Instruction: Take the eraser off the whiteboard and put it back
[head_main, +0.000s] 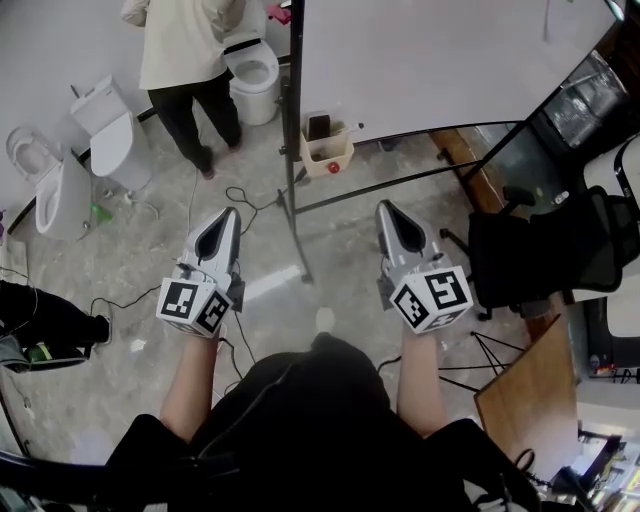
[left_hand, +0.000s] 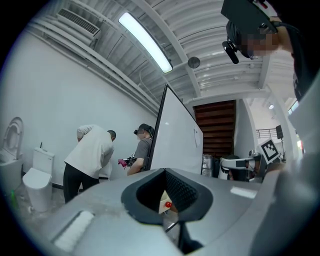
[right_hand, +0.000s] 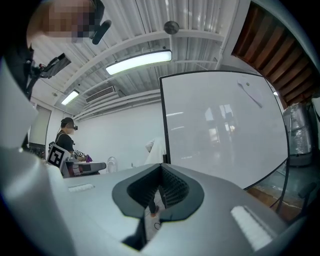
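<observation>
Facing the white, black-framed whiteboard (head_main: 440, 60), left gripper (head_main: 231, 213) and right gripper (head_main: 384, 206), closed.

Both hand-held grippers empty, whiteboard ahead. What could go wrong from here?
1. Loose black cables loop over the floor beside the stand's foot; a trip or snag is possible.
2. The left hand-held gripper and right hand-held gripper are both shut. Reaching the whiteboard that way would likely bump the eraser, which I can't spot.
3. A person stands just past the board's left edge; a shoved stand might hit them.
</observation>
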